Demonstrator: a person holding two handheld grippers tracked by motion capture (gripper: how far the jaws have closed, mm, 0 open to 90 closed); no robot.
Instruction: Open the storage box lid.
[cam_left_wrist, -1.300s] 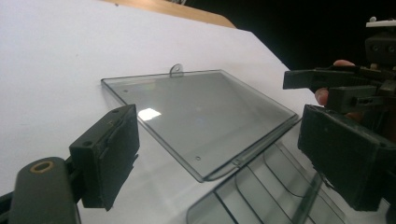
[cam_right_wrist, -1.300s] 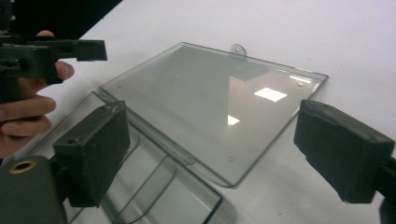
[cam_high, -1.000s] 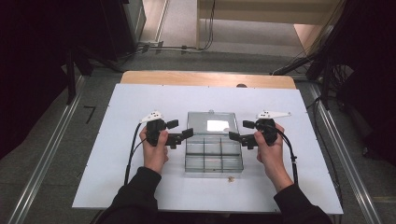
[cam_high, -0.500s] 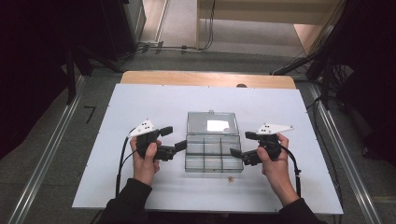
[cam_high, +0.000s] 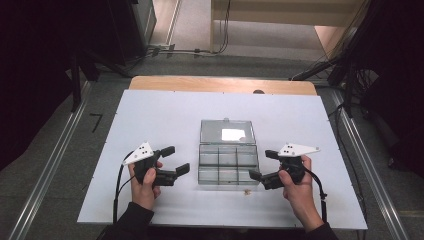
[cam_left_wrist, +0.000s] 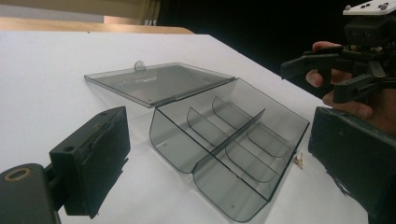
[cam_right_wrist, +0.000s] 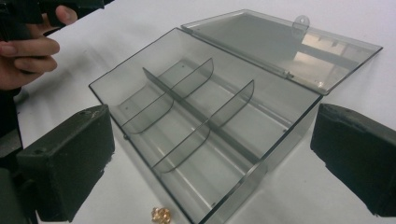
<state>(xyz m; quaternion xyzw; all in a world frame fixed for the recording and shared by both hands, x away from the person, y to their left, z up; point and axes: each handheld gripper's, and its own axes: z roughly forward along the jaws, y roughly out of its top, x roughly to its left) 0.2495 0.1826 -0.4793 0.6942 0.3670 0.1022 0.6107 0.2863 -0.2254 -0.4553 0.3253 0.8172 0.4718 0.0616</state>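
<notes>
On the white table (cam_high: 150, 115), the clear compartment box (cam_high: 227, 165) lies open at centre, both the left gripper (cam_high: 172, 162) and right gripper (cam_high: 264, 165) now drawn back beside it, jaws spread and empty, suggesting the lid-opening is done.

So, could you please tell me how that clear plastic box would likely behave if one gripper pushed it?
The box looks thin-walled and empty, so probably light; it would likely slide on the smooth white table. Its open lid lies flat behind, so tipping seems unlikely.
</notes>
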